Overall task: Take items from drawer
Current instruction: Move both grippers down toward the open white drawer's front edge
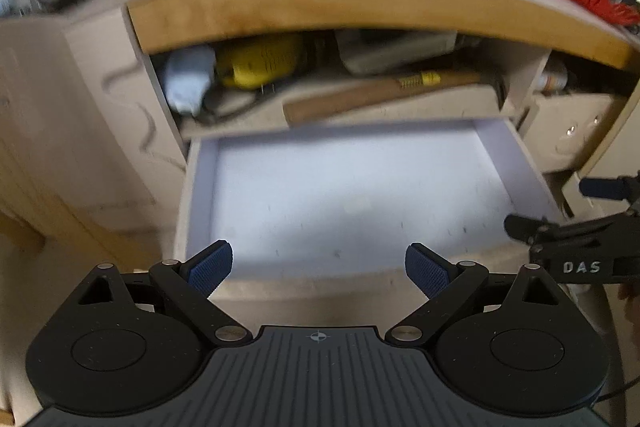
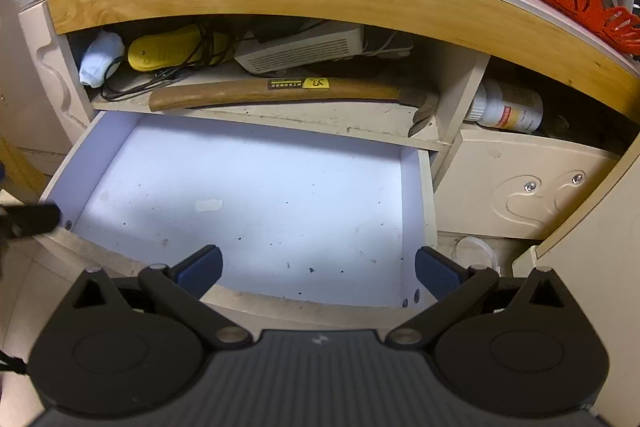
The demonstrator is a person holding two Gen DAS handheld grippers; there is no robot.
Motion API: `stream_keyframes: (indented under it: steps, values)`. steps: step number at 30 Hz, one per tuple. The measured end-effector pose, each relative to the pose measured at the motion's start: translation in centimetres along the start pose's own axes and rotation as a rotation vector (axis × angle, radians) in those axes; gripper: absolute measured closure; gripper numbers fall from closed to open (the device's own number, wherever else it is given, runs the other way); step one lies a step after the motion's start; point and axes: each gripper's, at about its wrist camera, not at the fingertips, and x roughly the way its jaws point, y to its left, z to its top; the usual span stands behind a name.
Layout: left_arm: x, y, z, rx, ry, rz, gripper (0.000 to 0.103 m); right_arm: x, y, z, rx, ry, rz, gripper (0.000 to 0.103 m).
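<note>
- the drawer (image 2: 248, 203) is pulled out toward the cameras, and its white floor shows bare in both views; only small dark specks and a pale scrap (image 2: 209, 205) lie on it.
- its long axis runs from left to right under the shelf, and the open side faces up; the front edge points to the grippers.
- no item is visible inside the part of the drawer that shows. this fits a drawer already emptied, and also a drawer that had nothing in this part; the pictures alone cannot say which.
- the left gripper (image 1: 319, 270) hovers over the front edge of the drawer, with its blue pads wide apart and nothing between them.
- the right gripper (image 2: 319, 271) hovers likewise just before the front edge, fingers spread wide, holding nothing.
- i judge both are held in front and above so that the cameras look down into the drawer.
- on the shelf above the drawer lies a hammer (image 2: 280, 91), its wooden handle along the shelf, the head to the right; behind it are a yellow tool (image 2: 168, 49) and a white box with vents (image 2: 300, 51).
- these things are on the shelf, not in the drawer.
- the left wrist view is blurred, so small details there are not sure.
</note>
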Motion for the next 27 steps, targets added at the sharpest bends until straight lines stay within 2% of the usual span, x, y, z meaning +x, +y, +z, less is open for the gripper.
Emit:
stream_keyframes:
  steps: [4,9,16,27]
  values:
    - [1.0,-0.1,-0.5,-0.012,0.06,-0.013,0.007,-0.1,0.1,-0.2,-0.011,0.002,0.004,0.0]
    - [0.9,-0.1,-0.6,-0.007,0.054,-0.015,0.007,0.0,0.1,-0.4,-0.007,0.009,0.005,0.0]
    - [2.2,0.1,-0.4,-0.032,0.083,-0.012,0.007,0.3,0.3,-0.9,-0.003,0.034,0.013,0.0]
    - [4.0,0.0,-2.0,-0.043,0.157,-0.003,0.007,1.1,1.6,-2.5,-0.014,0.127,0.023,0.0]
